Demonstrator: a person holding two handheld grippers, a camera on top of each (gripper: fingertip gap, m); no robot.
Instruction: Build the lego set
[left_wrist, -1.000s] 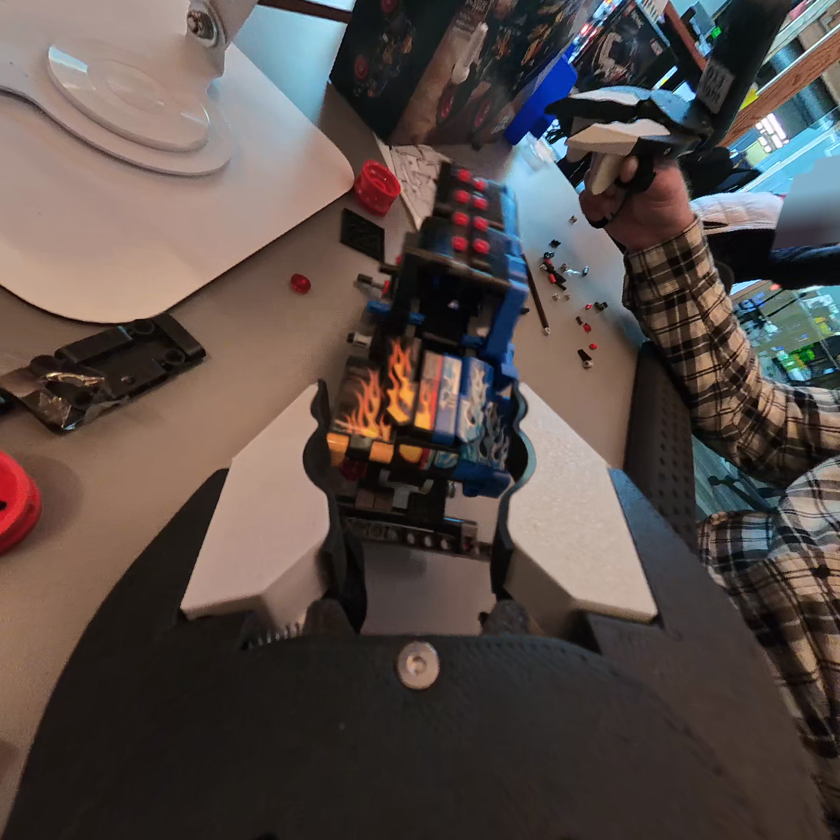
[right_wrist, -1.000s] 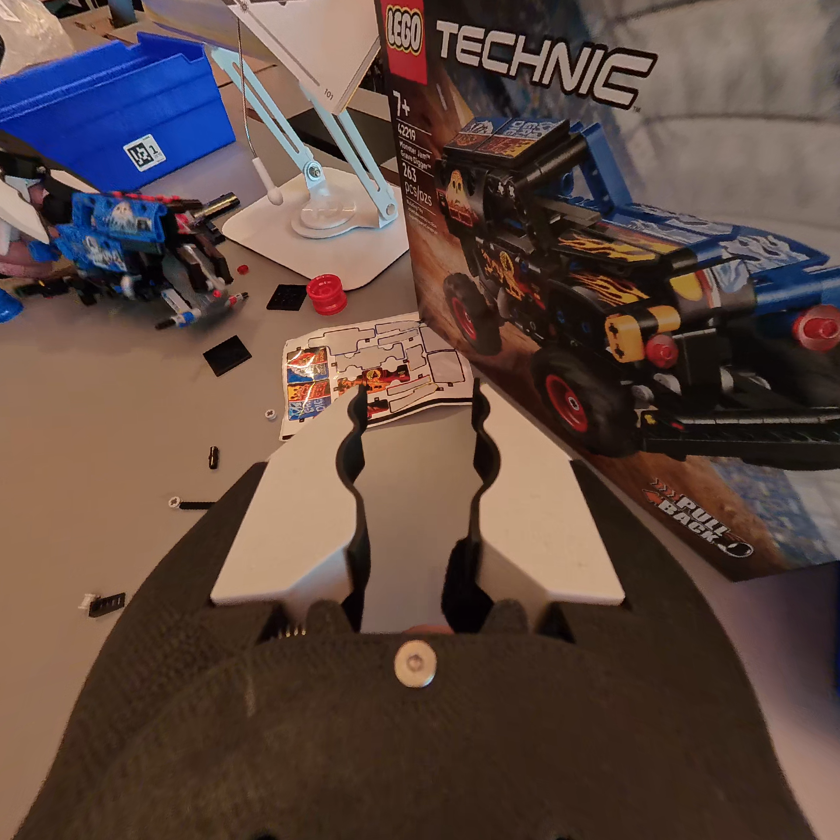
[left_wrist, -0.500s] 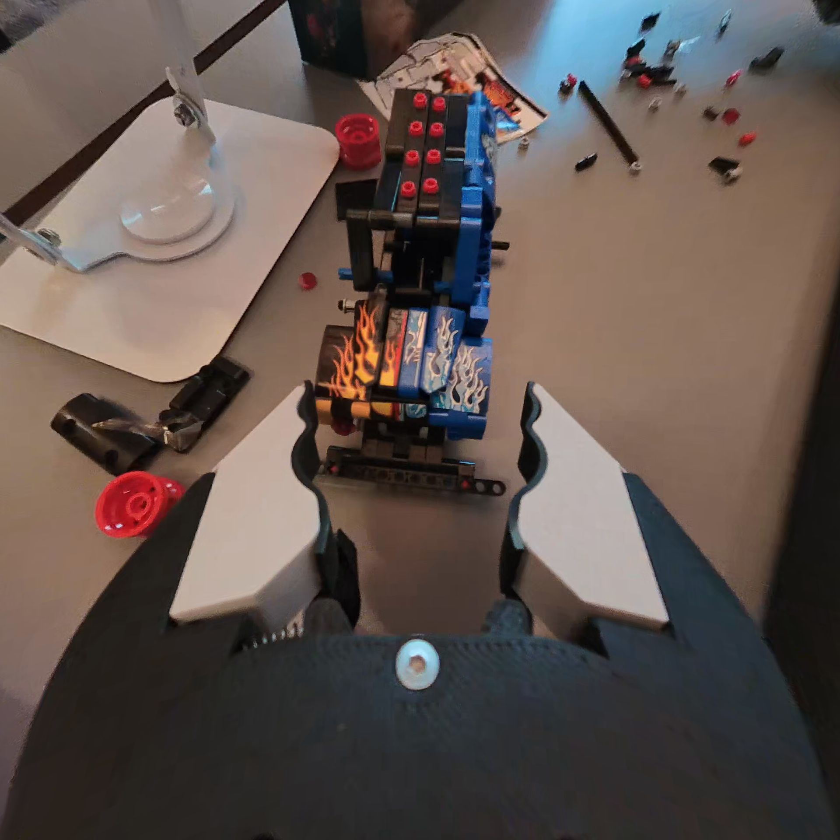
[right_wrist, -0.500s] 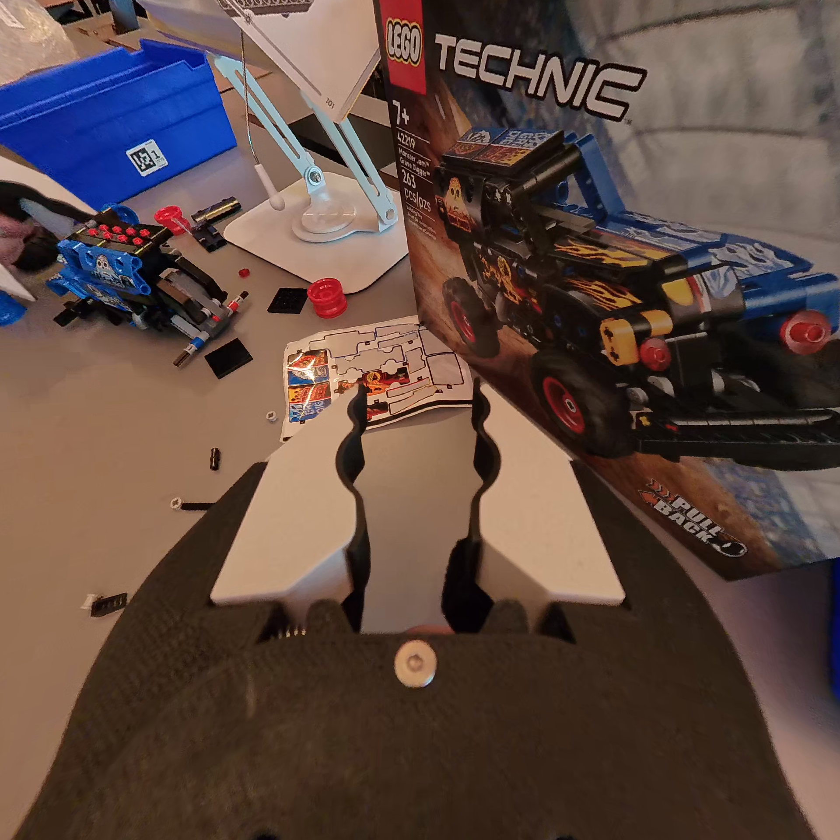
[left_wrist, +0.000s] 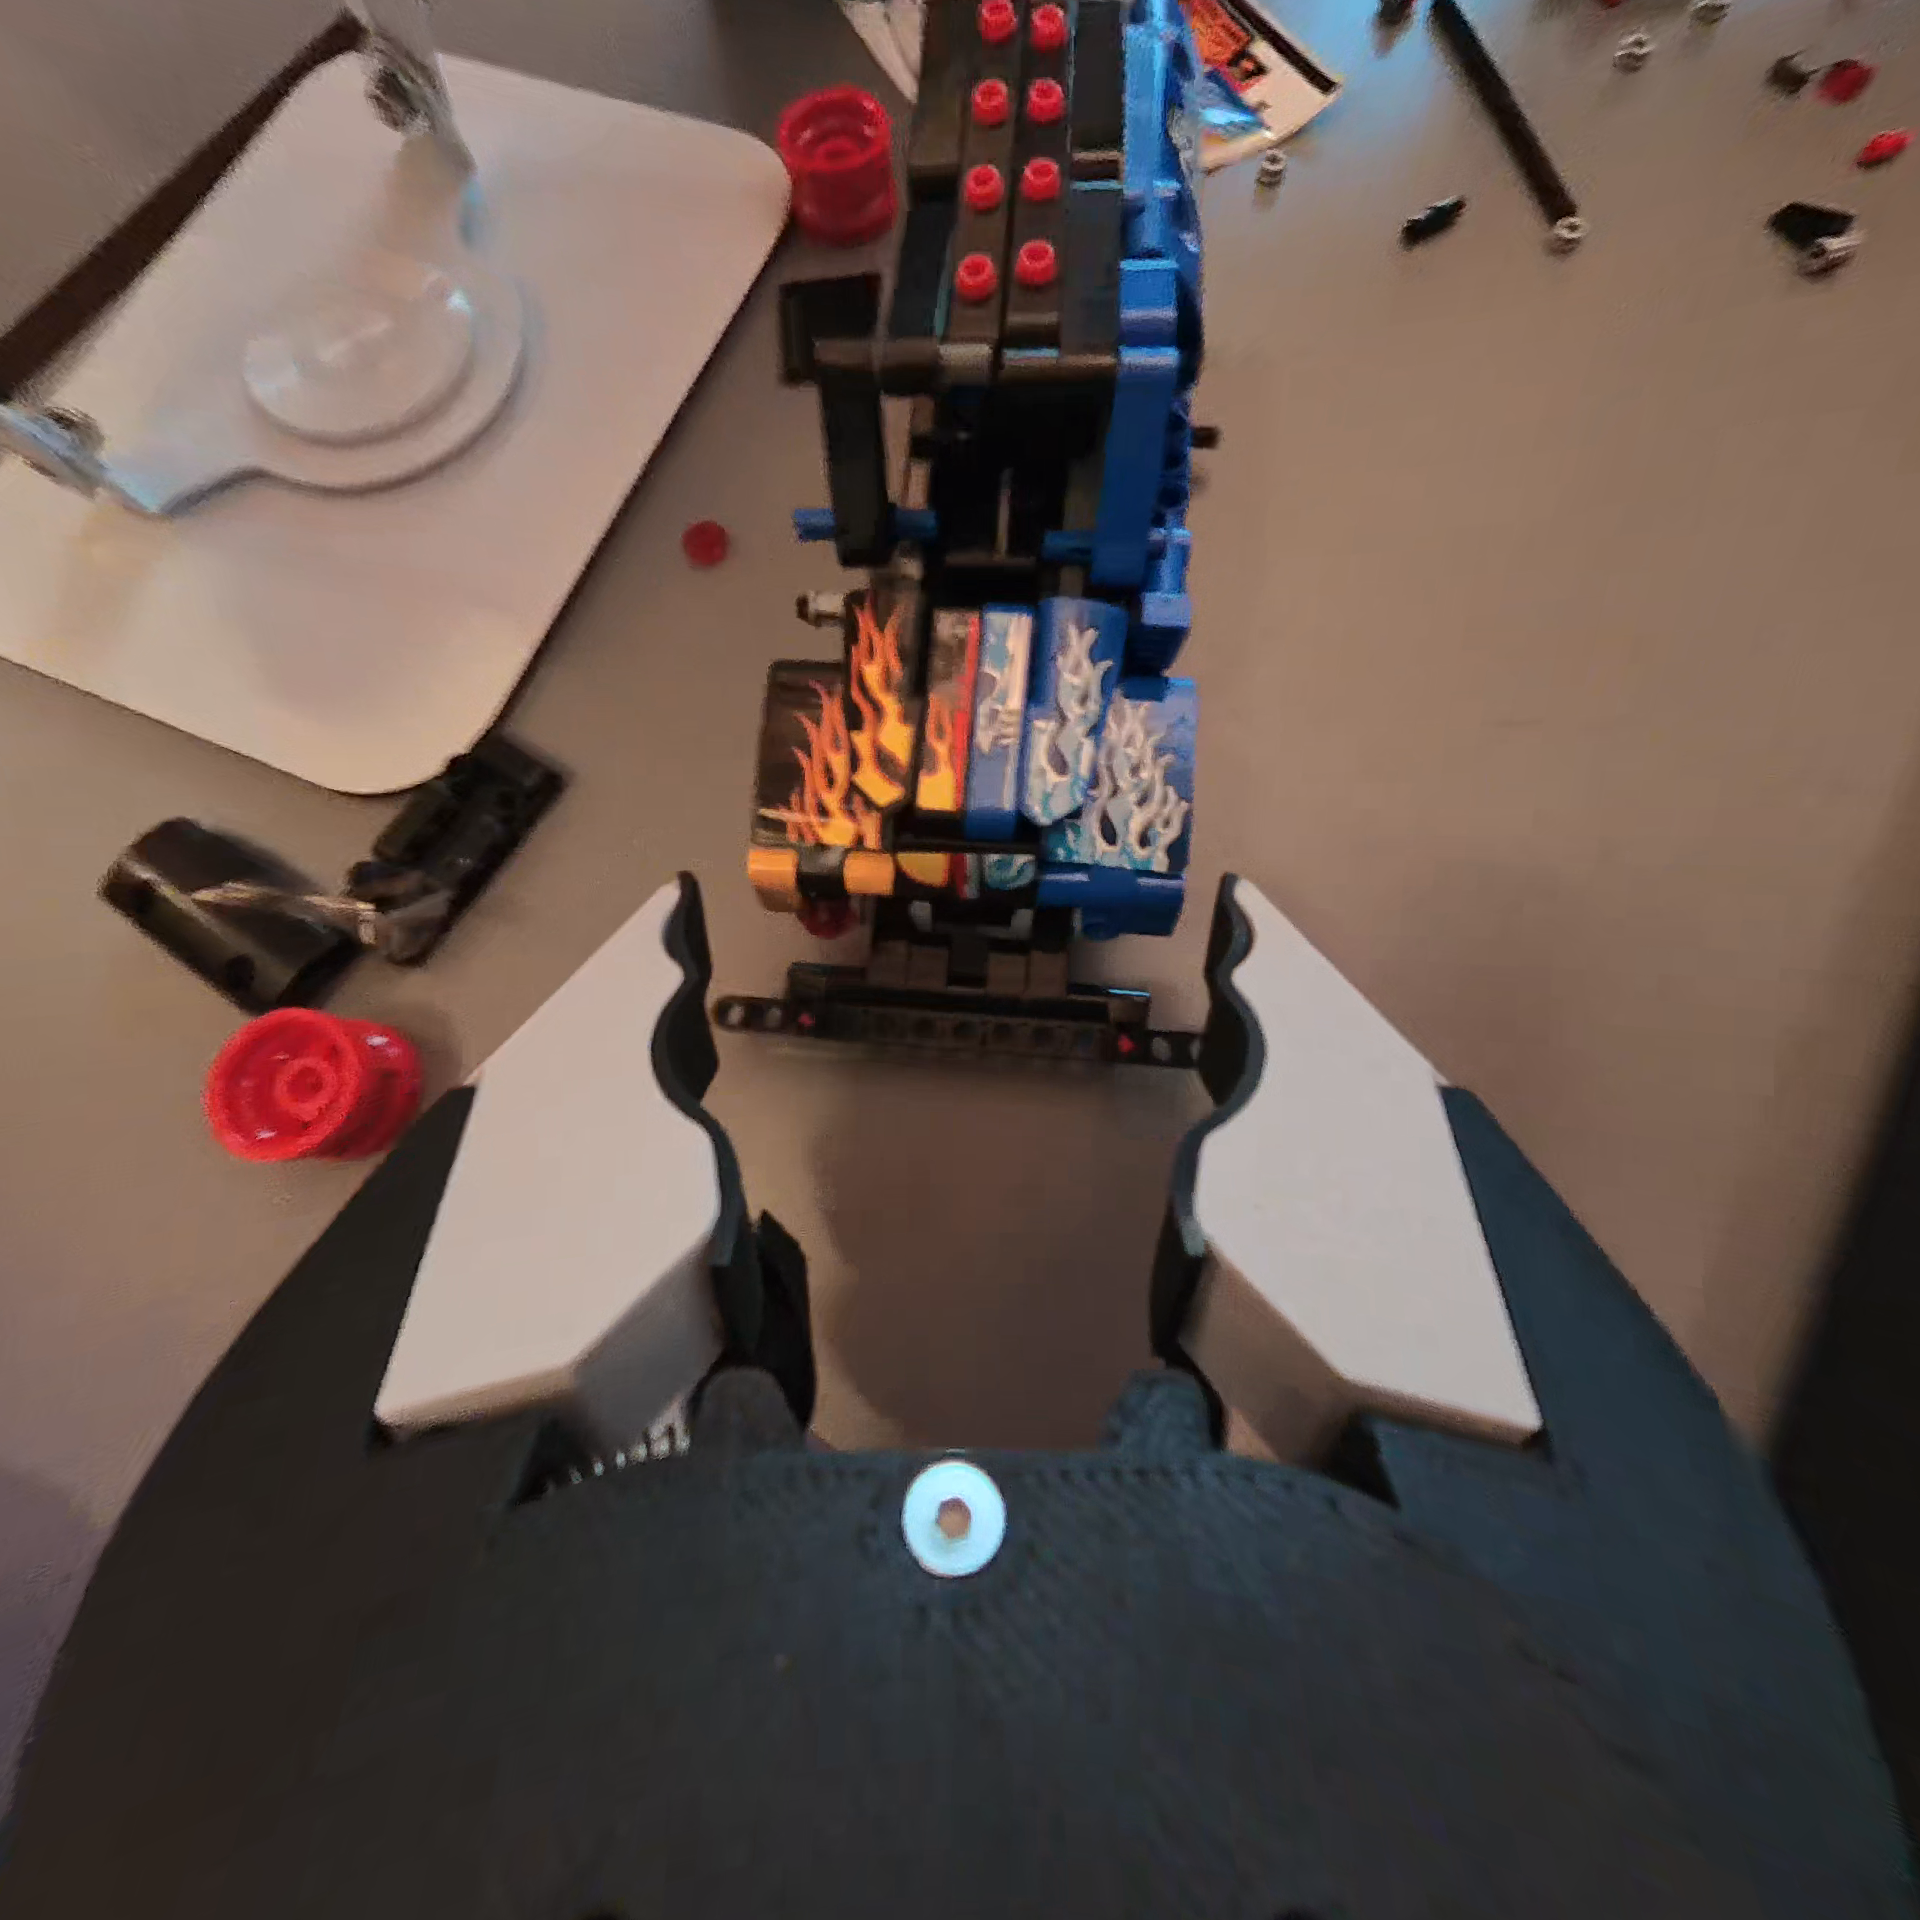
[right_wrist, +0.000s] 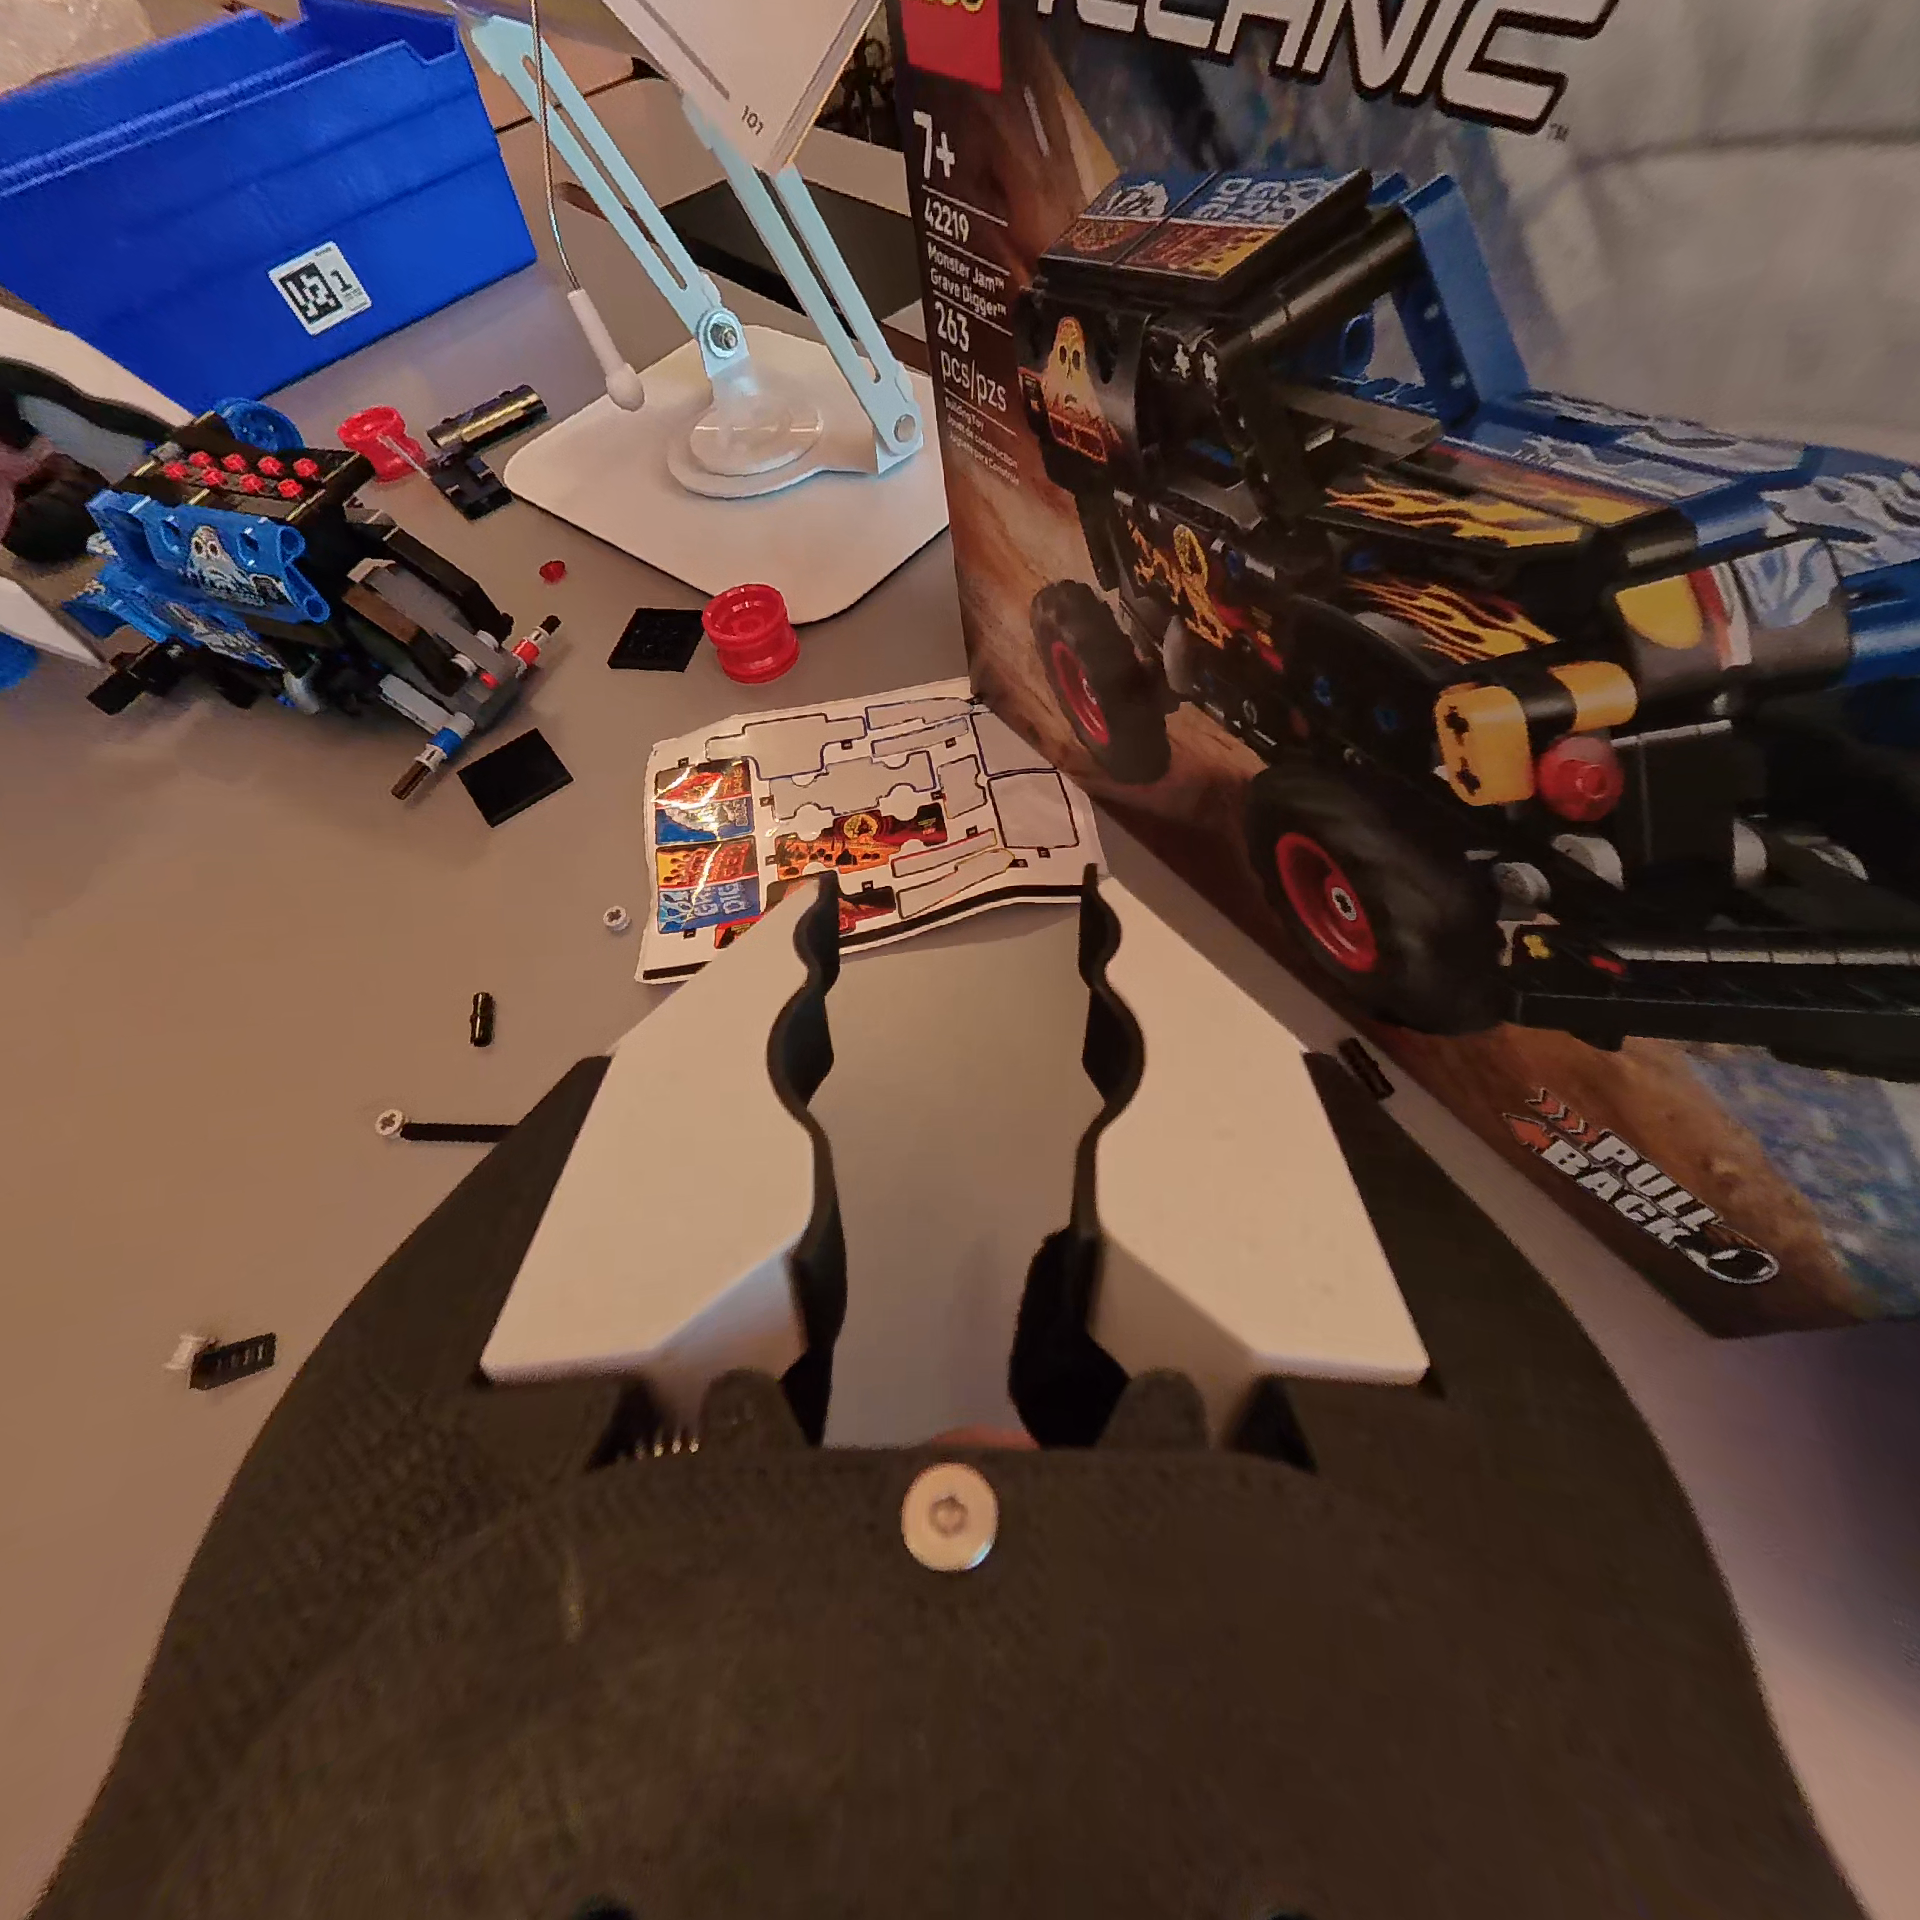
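Note:
The half-built truck body (left_wrist: 997, 582), blue and black with flame stickers and red studs, rests on the grey table. My left gripper (left_wrist: 956, 925) is open and empty, its tips on either side of the truck's front bumper without gripping it. The truck also shows at the far left in the right wrist view (right_wrist: 260, 582). My right gripper (right_wrist: 951, 914) is open and empty above the table, in front of the sticker sheet (right_wrist: 852, 821). Red wheel hubs lie loose: one left of my left gripper (left_wrist: 307, 1086), one beside the truck's rear (left_wrist: 836, 161).
The set's box (right_wrist: 1455, 582) stands upright at the right. A white stand's base plate (left_wrist: 343, 436) and a blue bin (right_wrist: 239, 177) are at the back left. Black parts (left_wrist: 332, 883) lie by the base plate. Small pins, an axle (left_wrist: 1507, 114) and black tiles (right_wrist: 514, 774) are scattered about. The tips of one gripper are about 35 centimetres away from the tips of the other.
My left gripper has let go of the truck, set it down on the table and opened wide, backing off slightly. The right gripper has moved a little closer to the sticker sheet.

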